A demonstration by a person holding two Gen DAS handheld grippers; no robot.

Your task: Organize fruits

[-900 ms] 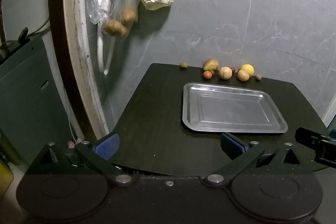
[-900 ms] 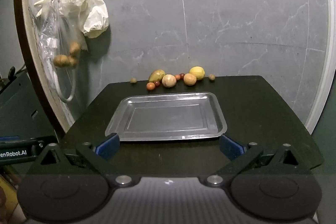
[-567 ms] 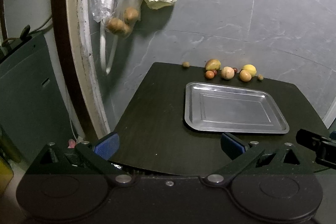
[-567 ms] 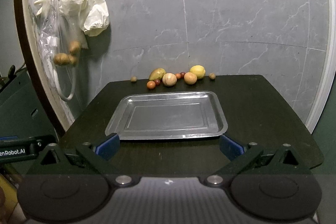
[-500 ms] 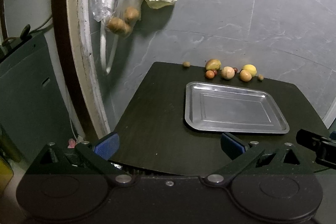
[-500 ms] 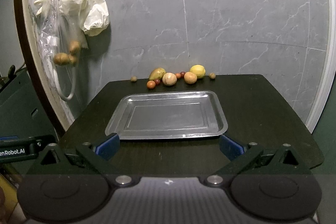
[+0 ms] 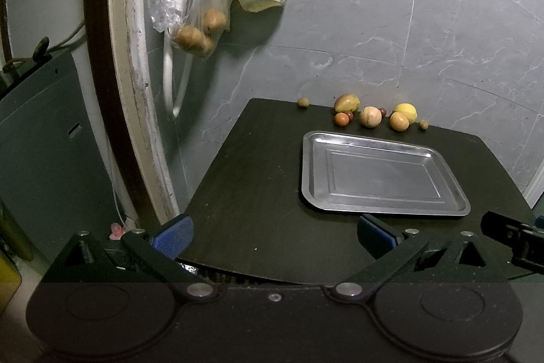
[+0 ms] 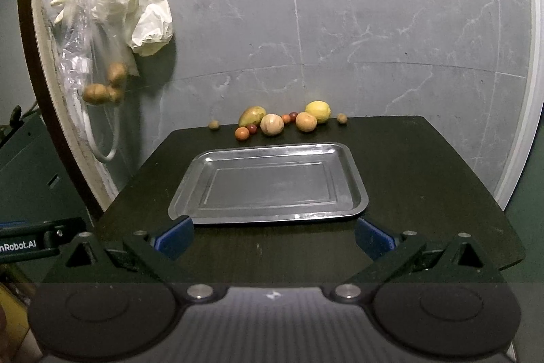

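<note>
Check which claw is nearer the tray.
Right. The right claw sits at the tray's near edge, centred on it. The left claw is off toward the table's left corner, tray ahead to its right.

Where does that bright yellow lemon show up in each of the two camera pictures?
Left wrist view: lemon upper right of centre, by the wall, beyond the metal tray.
Right wrist view: lemon just above centre, behind the tray.
Shared landmark: the tray.

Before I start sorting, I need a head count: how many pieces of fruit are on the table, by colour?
Yellow: 1
Green-yellow: 1
Pale tan: 1
Orange: 2
Dark red: 3
Small brown: 2
Total: 10
</note>
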